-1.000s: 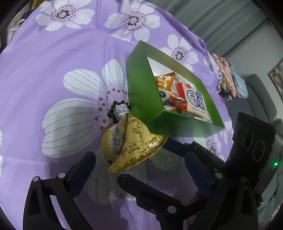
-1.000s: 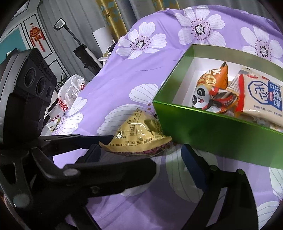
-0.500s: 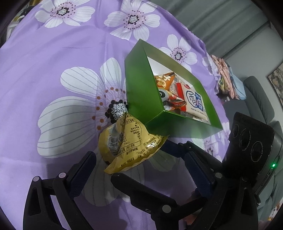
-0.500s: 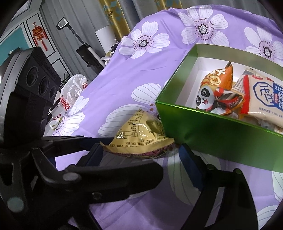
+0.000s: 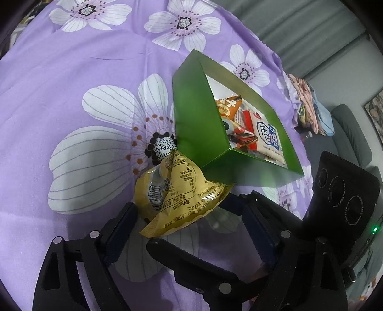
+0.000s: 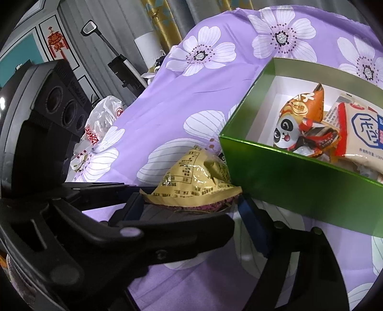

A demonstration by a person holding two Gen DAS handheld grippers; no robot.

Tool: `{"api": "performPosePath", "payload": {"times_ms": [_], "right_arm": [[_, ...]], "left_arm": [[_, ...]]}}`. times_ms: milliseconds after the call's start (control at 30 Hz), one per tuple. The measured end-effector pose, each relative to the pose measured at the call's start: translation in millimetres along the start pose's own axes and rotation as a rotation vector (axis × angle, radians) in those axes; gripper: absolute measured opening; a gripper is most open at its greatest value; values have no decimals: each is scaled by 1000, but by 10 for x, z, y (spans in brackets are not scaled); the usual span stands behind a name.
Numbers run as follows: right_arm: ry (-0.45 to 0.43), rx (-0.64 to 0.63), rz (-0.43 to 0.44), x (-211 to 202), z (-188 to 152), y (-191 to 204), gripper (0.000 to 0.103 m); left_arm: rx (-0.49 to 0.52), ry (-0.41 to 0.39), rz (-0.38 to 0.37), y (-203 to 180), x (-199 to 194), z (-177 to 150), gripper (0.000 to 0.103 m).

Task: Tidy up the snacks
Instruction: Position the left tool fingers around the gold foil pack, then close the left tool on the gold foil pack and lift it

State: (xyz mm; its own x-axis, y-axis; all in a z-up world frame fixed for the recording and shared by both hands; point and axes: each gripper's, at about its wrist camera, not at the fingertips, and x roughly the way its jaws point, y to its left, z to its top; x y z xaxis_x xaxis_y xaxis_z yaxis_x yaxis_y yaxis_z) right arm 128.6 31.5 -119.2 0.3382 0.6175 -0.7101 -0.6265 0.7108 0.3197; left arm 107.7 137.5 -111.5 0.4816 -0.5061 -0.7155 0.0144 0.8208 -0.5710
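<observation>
Lying mid-frame against the green box's near corner, the yellow snack packet shows a barcode and small printed text too fine to read. Both the left gripper and right gripper have fingers apart, flanking the packet's near edge.

Purple cloth with white flowers over the whole surface. Behind, grey curtains, gold patterned curtain, grey sofa, red knot ornament on panelled wall, white plastic bag.
</observation>
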Motion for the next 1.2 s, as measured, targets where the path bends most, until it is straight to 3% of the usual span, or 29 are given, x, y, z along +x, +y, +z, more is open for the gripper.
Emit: {"api": "performPosePath", "payload": {"times_ms": [733,900,1067,1200], "right_arm": [[7,-8,25,19,17,-24,78],[10,-9,24,18,6,-22,76],[10,-3,22,23,14,-47,69],[15,-23,-4,37,26,-32,52]], "left_arm": [[-6,-3,18,-7,22,12,88],[-9,-8,39,3,24,1,79],[-23,-25,48,23,12,4,71],[-25,-33,56,35,4,0,63]]}}
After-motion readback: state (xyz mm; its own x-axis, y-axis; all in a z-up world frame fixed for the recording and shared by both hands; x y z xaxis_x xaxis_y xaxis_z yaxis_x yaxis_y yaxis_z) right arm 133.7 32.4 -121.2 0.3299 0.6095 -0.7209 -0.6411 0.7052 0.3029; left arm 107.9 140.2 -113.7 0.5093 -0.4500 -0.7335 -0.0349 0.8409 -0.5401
